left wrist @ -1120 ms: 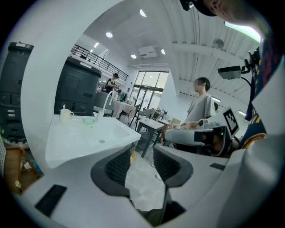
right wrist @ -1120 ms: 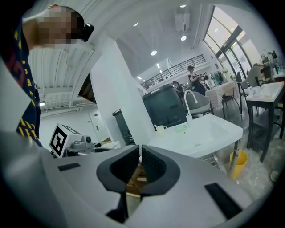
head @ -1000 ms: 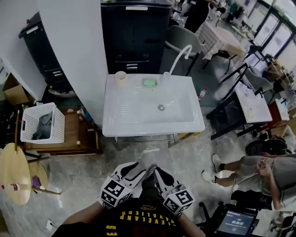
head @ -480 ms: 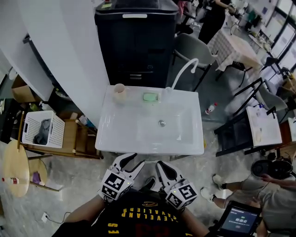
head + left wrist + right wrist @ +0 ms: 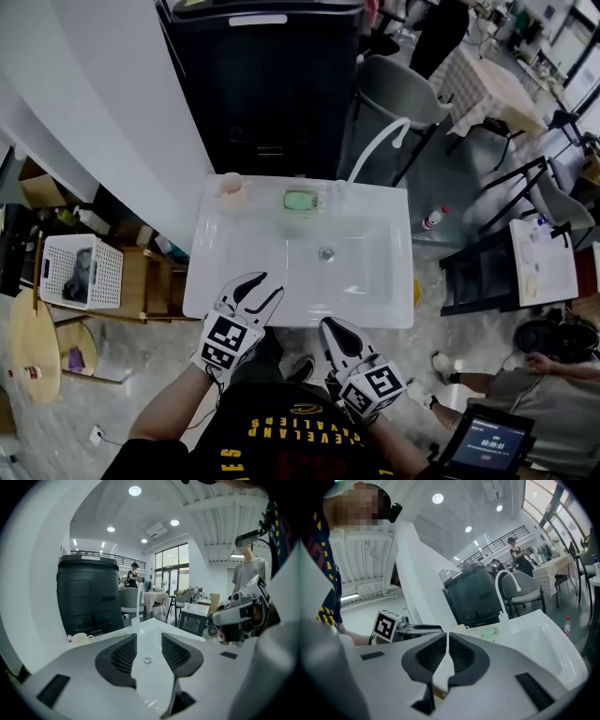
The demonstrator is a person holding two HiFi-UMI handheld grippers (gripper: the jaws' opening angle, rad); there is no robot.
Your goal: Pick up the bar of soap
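The green bar of soap (image 5: 302,199) lies in a dish on the back ledge of the white sink (image 5: 242,246), between a beige cup (image 5: 230,186) and the white faucet (image 5: 379,146). My left gripper (image 5: 264,284) hangs over the sink's front left edge, its jaws a little apart and empty. My right gripper (image 5: 327,325) is shut and empty, just short of the sink's front rim. The right gripper view shows the soap (image 5: 490,631) far ahead of the right gripper (image 5: 446,637). In the left gripper view, the left gripper (image 5: 149,637) points along the basin towards the faucet.
A black cabinet (image 5: 262,84) stands behind the sink, with a white wall to its left. A grey chair (image 5: 398,94) and a bottle (image 5: 431,218) on the floor are at the right. A white basket (image 5: 80,272) sits on a wooden stand at the left. A person (image 5: 553,375) sits at the lower right.
The view has closed in on the sink. My left gripper has moved forward over the sink's front edge. My right gripper has kept low, near the body.
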